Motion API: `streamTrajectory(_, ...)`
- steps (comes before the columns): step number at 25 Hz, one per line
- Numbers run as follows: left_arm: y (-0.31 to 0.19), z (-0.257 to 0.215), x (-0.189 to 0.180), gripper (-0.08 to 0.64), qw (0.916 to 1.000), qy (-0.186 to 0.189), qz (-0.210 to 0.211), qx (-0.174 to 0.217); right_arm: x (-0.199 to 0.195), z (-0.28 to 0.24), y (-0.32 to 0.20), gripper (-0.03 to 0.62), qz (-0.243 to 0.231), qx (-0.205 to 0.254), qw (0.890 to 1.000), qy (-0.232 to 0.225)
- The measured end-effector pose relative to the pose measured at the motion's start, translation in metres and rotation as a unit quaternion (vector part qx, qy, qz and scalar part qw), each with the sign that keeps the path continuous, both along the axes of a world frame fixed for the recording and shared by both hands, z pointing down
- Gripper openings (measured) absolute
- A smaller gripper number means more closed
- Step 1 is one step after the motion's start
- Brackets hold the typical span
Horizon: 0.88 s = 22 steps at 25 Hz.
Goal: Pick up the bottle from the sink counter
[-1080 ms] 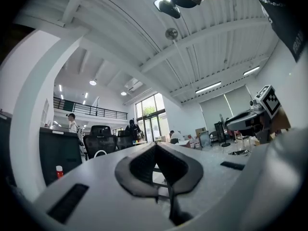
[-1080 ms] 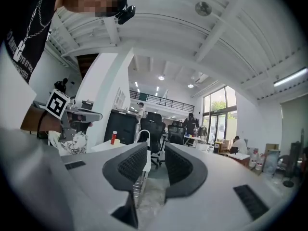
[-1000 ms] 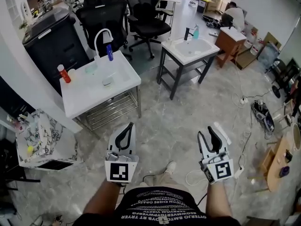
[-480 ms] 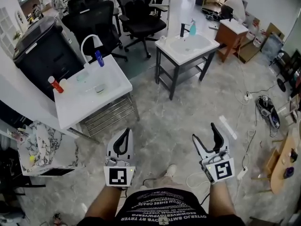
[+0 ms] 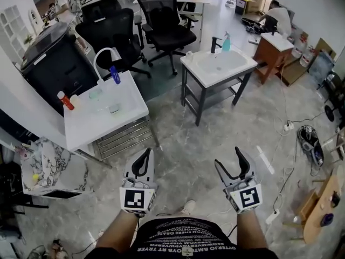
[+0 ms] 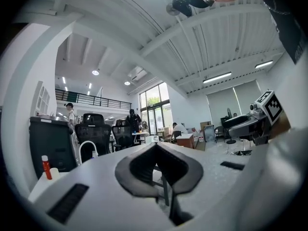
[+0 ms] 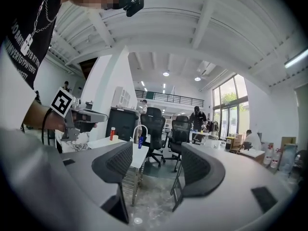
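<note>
A red bottle with a white cap [image 5: 64, 100] stands at the left end of the white sink counter [image 5: 86, 125]; a blue bottle [image 5: 115, 74] stands by its arched white faucet [image 5: 103, 55]. Both bottles also show in the right gripper view, the red bottle [image 7: 112, 133] and the blue bottle [image 7: 140, 141]. My left gripper [image 5: 146, 155] is shut and empty, held level over the floor well short of the counter. My right gripper [image 5: 229, 159] is open; its jaws have just been opening, with nothing between them.
A second sink stand [image 5: 237, 69] with a teal spray bottle [image 5: 226, 41] is ahead on the right. Black office chairs [image 5: 164, 23] and a dark cabinet [image 5: 51, 63] stand behind the counters. Cables [image 5: 285, 144] trail on the marble floor at right. People are at the back.
The right gripper's jaws have spread from nearly closed to wide. Both grippers have advanced together, and the white sink counter now sits lower and nearer in the head view.
</note>
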<state>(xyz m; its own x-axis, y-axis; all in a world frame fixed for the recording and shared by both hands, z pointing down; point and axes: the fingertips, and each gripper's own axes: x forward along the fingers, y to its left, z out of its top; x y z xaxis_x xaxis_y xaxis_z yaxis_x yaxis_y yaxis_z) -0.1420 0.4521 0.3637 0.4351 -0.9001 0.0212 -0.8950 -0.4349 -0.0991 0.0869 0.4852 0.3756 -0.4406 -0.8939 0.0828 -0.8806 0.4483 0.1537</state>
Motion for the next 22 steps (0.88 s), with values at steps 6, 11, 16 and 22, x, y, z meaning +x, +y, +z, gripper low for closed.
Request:
streamTrajectory(6, -0.004, -0.003, 0.023, 0.002, 0.9998, -0.007, -0.018, 0.005, 0.011, 0.002, -0.018, 0.29, -0.037, -0.004, 0.999, 0.008)
streamTrajectory(11, -0.011, 0.0, 0.037, 0.002, 0.9998, 0.004, -0.018, -0.005, 0.035, -0.007, -0.037, 0.29, -0.022, 0.01, 1.0, -0.012)
streamTrajectory(16, -0.024, 0.008, 0.05, 0.002, 0.9999, 0.0, -0.007, -0.008, 0.052, -0.007, -0.05, 0.291, -0.007, 0.01, 1.0, -0.005)
streamTrajectory(22, -0.051, 0.011, 0.05, 0.002, 0.9999, -0.01, 0.012, 0.001, 0.046, -0.002, -0.074, 0.291, 0.001, 0.003, 1.0, -0.012)
